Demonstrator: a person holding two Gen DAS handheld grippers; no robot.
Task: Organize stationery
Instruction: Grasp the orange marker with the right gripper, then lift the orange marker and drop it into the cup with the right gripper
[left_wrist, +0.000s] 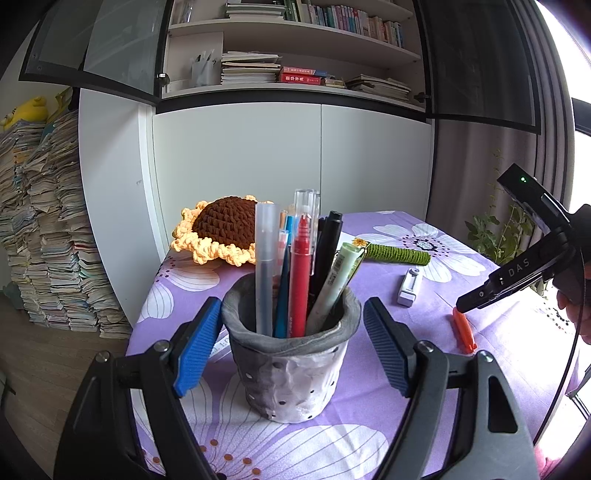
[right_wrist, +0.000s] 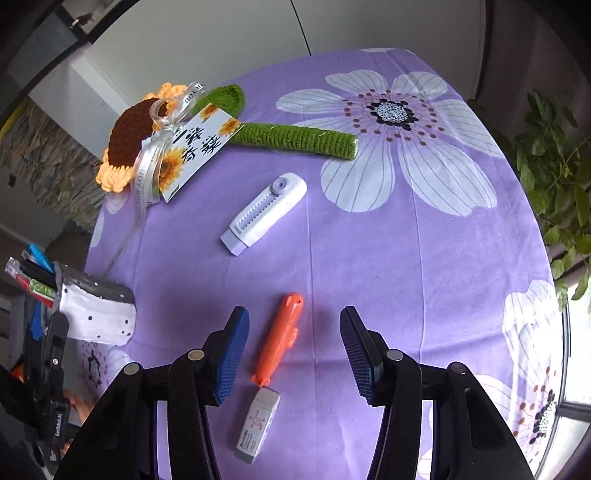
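A grey-and-white dotted pen holder (left_wrist: 295, 373) stands on the purple tablecloth, filled with several pens. My left gripper (left_wrist: 291, 302) straddles it, both blue pads pressed against its rim. An orange pen-shaped tool (right_wrist: 280, 339) lies flat between the fingers of my right gripper (right_wrist: 293, 314), which hovers open just above it; neither pad touches it. A white eraser (right_wrist: 258, 424) lies right behind the tool's near end. A white slider-type eraser case (right_wrist: 264, 214) rests farther out. From the left wrist, the right gripper (left_wrist: 476, 299) points down at the orange tool (left_wrist: 463, 328).
A crocheted sunflower (right_wrist: 129, 136) with a green stem (right_wrist: 295, 138), ribbon and card lies at the far side of the flowered tablecloth (right_wrist: 406, 277). White cupboard doors (left_wrist: 288, 158) and bookshelves stand behind the table. Stacked papers (left_wrist: 48, 229) sit left, a plant (right_wrist: 554, 177) right.
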